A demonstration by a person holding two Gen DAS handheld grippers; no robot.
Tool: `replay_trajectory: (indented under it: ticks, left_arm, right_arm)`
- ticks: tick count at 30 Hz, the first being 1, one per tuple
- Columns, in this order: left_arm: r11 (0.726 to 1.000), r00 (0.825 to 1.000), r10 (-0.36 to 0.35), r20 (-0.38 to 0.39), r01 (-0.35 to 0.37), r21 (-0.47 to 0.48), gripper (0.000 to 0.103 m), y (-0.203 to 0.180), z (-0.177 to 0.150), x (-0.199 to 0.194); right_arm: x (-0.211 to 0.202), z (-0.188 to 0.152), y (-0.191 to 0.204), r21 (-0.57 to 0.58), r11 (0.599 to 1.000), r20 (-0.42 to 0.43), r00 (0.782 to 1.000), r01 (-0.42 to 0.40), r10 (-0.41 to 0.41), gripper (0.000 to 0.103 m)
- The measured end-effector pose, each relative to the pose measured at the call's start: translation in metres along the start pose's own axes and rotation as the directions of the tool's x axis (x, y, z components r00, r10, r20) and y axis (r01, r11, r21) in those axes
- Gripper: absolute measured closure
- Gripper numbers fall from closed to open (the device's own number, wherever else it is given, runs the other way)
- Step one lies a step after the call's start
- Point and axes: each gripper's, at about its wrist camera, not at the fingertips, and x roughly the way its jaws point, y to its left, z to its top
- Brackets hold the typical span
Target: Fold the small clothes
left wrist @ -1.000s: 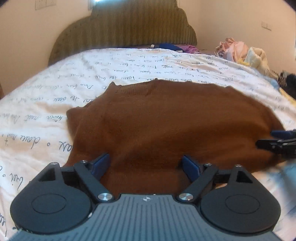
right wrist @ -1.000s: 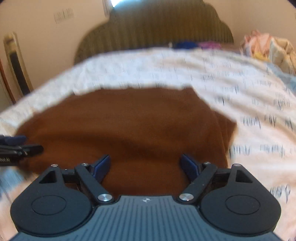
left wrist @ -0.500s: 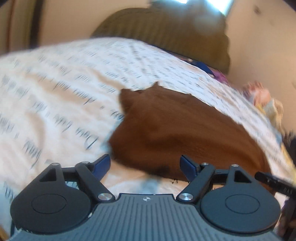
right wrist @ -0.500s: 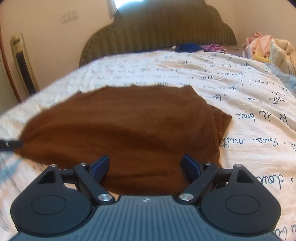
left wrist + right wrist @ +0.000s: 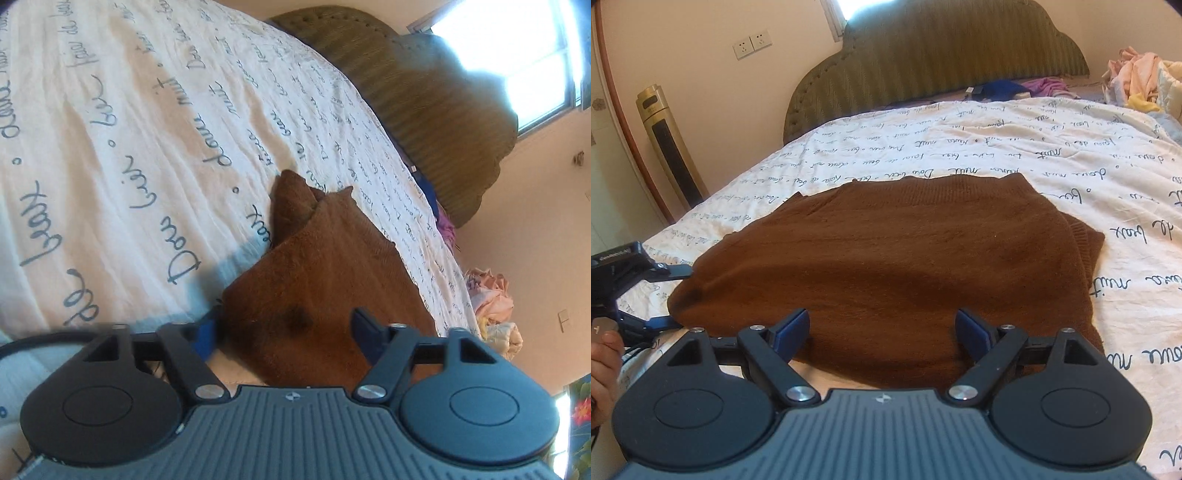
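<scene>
Sweater (image 5: pixel 894 258), one, brown, between two spread-fingered grippers, left gripper (image 5: pixel 284 332) and right gripper (image 5: pixel 882 328).

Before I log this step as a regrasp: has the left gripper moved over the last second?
Yes. The left gripper has swung to the brown sweater's left edge and rolled: the headboard, centred before, now sits upper right.

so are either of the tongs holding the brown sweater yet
No. Both the left tongs and right tongs are open around the brown knitted sweater's near edge, holding nothing.
</scene>
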Motion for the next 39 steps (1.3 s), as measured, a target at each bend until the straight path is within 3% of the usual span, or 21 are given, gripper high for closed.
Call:
replay_trajectory:
  ticks: [1,4,7,9,13,15,17,19,23,24,25,26,27,29,32,37,39]
  left_arm:
    - [1.000,1.000,0.007,-0.009,-0.007,-0.002,0.062,-0.001,-0.001,0.002]
    - [1.000,0.999,0.028,-0.019,-0.028,-0.010,0.085,-0.001,-0.001,0.008]
    - [0.998,0.999,0.044,0.008,-0.044,0.046,0.095,-0.009,-0.001,0.005]
    - [0.982,0.996,0.068,0.056,-0.076,0.171,0.096,-0.026,-0.006,0.001]
    - [0.886,0.986,0.067,0.152,-0.129,0.446,0.097,-0.066,-0.035,-0.004]
    - [0.827,0.982,0.053,0.180,-0.144,0.543,0.097,-0.079,-0.054,-0.005]
    - [0.786,0.981,0.033,0.189,-0.142,0.602,0.097,-0.088,-0.068,-0.005]
    - [0.735,0.979,0.020,0.205,-0.153,0.660,0.097,-0.096,-0.081,-0.004]
    - [0.638,0.975,0.012,0.221,-0.178,0.749,0.097,-0.110,-0.099,0.004]
    - [0.628,0.976,0.012,0.218,-0.177,0.758,0.097,-0.112,-0.100,0.005]
    - [0.625,0.977,0.012,0.214,-0.175,0.761,0.097,-0.114,-0.101,0.007]
    - [0.619,0.977,0.015,0.211,-0.174,0.765,0.097,-0.116,-0.101,0.008]
    - [0.615,0.979,0.013,0.206,-0.170,0.770,0.097,-0.119,-0.100,0.009]
    - [0.607,0.982,-0.014,0.190,-0.142,0.782,0.097,-0.129,-0.100,0.011]
    - [0.570,0.984,-0.080,0.157,-0.084,0.817,0.097,-0.155,-0.112,0.012]
    - [0.462,0.979,-0.204,0.024,0.075,0.884,0.097,-0.207,-0.158,0.020]
    - [0.400,0.974,-0.225,-0.034,0.125,0.908,0.097,-0.222,-0.184,0.029]
  right_arm:
    - [0.001,0.004,0.001,0.004,1.000,-0.008,1.000,-0.013,0.013,0.016]
    - [0.014,0.028,0.011,0.011,0.997,-0.038,0.996,-0.079,0.080,0.016]
    - [0.036,0.059,0.032,0.015,0.982,-0.091,0.978,-0.186,0.186,0.016]
    - [0.059,0.082,0.049,0.032,0.962,-0.149,0.950,-0.272,0.273,0.016]
    - [0.112,0.121,0.086,0.069,0.916,-0.290,0.870,-0.396,0.398,0.016]
    - [0.140,0.135,0.109,0.068,0.907,-0.379,0.830,-0.416,0.409,0.016]
    - [0.165,0.140,0.126,0.082,0.904,-0.461,0.788,-0.420,0.408,0.016]
    - [0.183,0.140,0.142,0.045,0.914,-0.522,0.771,-0.402,0.365,0.016]
    - [0.199,0.136,0.168,-0.104,0.928,-0.563,0.791,-0.358,0.242,0.017]
    - [0.201,0.136,0.167,-0.142,0.923,-0.558,0.799,-0.356,0.223,0.025]
    - [0.202,0.135,0.164,-0.169,0.924,-0.561,0.804,-0.343,0.196,0.057]
    - [0.202,0.135,0.158,-0.184,0.927,-0.561,0.809,-0.328,0.175,0.072]
    - [0.198,0.138,0.143,-0.180,0.926,-0.548,0.815,-0.333,0.187,0.080]
    - [0.187,0.144,0.113,-0.155,0.928,-0.522,0.826,-0.339,0.214,0.082]
    - [0.157,0.157,0.064,-0.102,0.939,-0.463,0.851,-0.328,0.247,0.082]
    - [0.086,0.163,-0.027,-0.022,0.956,-0.339,0.901,-0.294,0.270,0.083]
    - [0.066,0.154,-0.068,0.030,0.968,-0.311,0.918,-0.250,0.247,0.083]
